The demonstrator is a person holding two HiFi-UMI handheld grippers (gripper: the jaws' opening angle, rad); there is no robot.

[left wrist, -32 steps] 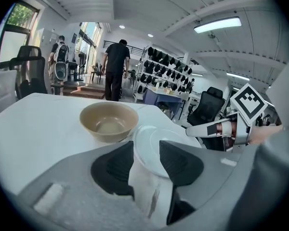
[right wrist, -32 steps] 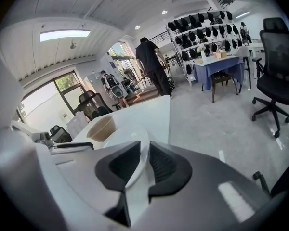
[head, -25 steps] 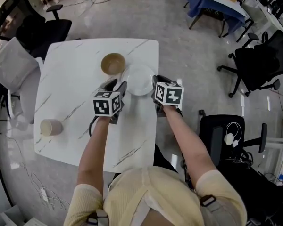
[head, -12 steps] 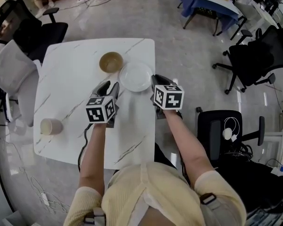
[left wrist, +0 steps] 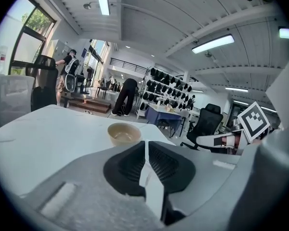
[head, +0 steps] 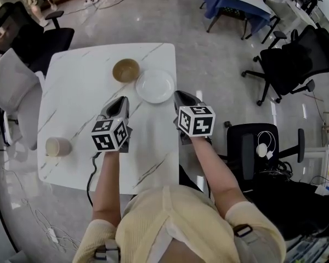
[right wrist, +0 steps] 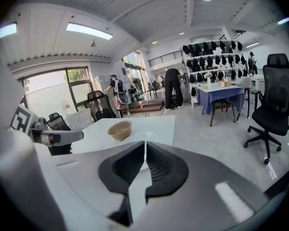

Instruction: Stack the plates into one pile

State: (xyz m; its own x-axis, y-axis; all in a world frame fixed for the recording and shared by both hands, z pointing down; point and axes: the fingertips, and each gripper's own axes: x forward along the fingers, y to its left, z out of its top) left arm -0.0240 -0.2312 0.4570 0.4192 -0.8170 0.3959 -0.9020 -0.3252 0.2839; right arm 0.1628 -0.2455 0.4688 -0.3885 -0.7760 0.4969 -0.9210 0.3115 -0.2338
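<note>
A white plate (head: 154, 85) lies on the white marble table (head: 82, 92), touching a tan bowl (head: 125, 70) to its left. My left gripper (head: 122, 101) hovers short of the plate at its near left. Its jaws are closing, nearly together, with nothing between them. My right gripper (head: 181, 96) hangs at the plate's near right by the table edge, its jaws also closing on nothing. The left gripper view looks past the left gripper (left wrist: 145, 143) at the bowl (left wrist: 124, 134). In the right gripper view the bowl (right wrist: 120, 129) stands beyond the right gripper (right wrist: 145, 143).
A tan cup (head: 58, 146) lies at the table's near left. Black office chairs (head: 288, 64) stand to the right, another chair (head: 263, 149) is close to my right elbow, and a white-covered chair (head: 13, 92) is on the left. A blue-draped table (head: 236, 1) stands at the back.
Both grippers have drawn back from the plate toward me and risen, and their jaws have closed from open. The plate and bowl stay on the table.
</note>
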